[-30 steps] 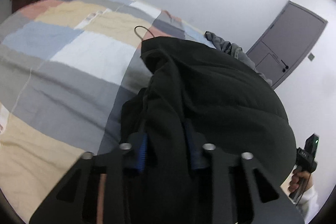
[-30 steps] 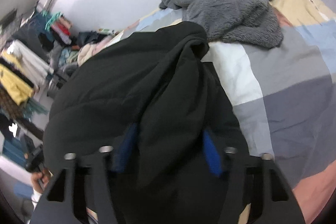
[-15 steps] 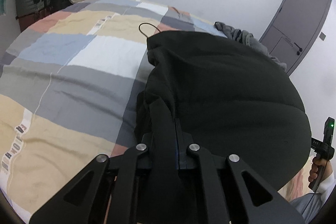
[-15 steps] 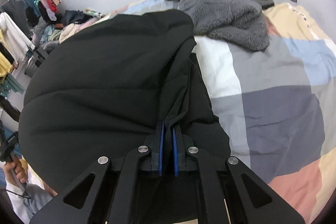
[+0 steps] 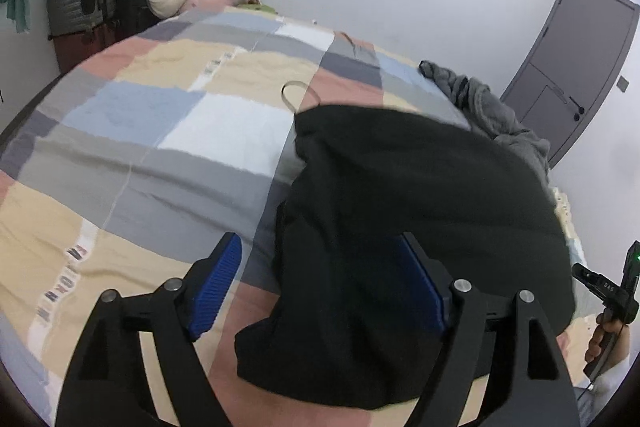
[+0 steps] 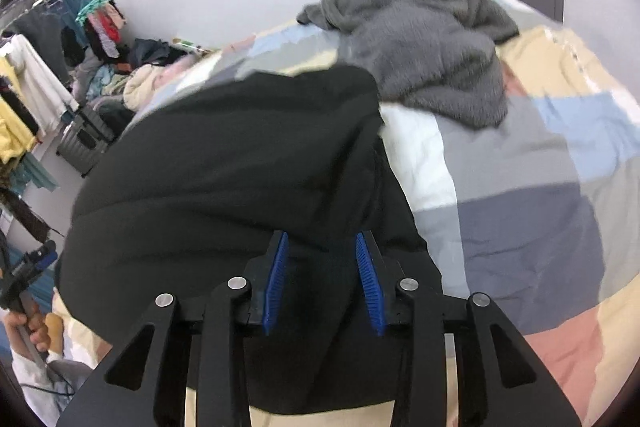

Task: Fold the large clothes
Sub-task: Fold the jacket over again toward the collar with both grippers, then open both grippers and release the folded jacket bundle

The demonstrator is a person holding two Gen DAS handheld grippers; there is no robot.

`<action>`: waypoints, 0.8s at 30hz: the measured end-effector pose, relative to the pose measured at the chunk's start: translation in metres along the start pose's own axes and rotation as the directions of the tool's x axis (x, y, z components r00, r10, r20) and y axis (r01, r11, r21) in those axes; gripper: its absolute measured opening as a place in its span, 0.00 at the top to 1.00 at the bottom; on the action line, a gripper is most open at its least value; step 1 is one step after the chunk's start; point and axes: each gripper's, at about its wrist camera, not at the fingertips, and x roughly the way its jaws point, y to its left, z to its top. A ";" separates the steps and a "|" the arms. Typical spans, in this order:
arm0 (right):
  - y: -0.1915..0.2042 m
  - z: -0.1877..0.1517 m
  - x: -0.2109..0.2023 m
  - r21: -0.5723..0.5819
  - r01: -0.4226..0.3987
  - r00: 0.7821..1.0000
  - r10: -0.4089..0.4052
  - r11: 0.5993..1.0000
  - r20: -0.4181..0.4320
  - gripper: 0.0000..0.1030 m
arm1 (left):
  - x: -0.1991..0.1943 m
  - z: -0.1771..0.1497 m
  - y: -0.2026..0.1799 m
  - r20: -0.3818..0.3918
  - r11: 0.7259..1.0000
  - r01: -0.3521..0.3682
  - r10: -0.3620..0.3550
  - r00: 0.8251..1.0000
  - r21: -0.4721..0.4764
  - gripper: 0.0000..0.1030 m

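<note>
A large black garment (image 5: 420,219) lies folded in a bulky heap on the patchwork bedspread (image 5: 168,131); it also fills the middle of the right wrist view (image 6: 240,171). My left gripper (image 5: 320,279) is open, its blue pads wide apart over the garment's near left edge. My right gripper (image 6: 324,275) is open too, its pads a hand's width apart over the garment's near right edge. Neither holds cloth. The other gripper shows at the edge of each view, at the right of the left wrist view (image 5: 612,291) and at the left of the right wrist view (image 6: 28,271).
A grey fleece garment (image 6: 432,47) lies crumpled at the bed's far corner, beyond the black one. A thin black cord loop (image 5: 296,95) lies on the bedspread. A clothes rack (image 6: 36,67), a suitcase (image 5: 76,7) and piled clothes stand along the wall. A grey door (image 5: 572,67) is behind.
Both grippers were shut on the black garment's edge half a second ago; both have opened and let it go. The garment has dropped onto the bed.
</note>
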 end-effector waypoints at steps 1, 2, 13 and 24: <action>0.006 0.005 -0.009 -0.008 -0.002 1.000 0.002 1.000 0.019 0.63 | -0.009 0.005 -0.005 0.010 1.000 -0.004 0.003 1.000 0.010 0.23; 0.012 0.012 -0.020 -0.018 0.001 0.999 0.000 1.000 0.043 0.53 | -0.019 0.010 -0.011 0.024 1.000 -0.010 0.009 1.000 0.023 0.23; 0.104 0.067 -0.175 -0.131 -0.063 0.943 0.103 0.989 0.317 0.27 | -0.148 0.060 -0.105 0.198 0.985 0.035 -0.069 0.978 0.171 0.16; 0.172 0.034 -0.259 -0.276 -0.035 0.892 0.154 0.961 0.425 0.13 | -0.229 0.047 -0.143 0.281 0.964 0.094 -0.164 0.946 0.248 0.00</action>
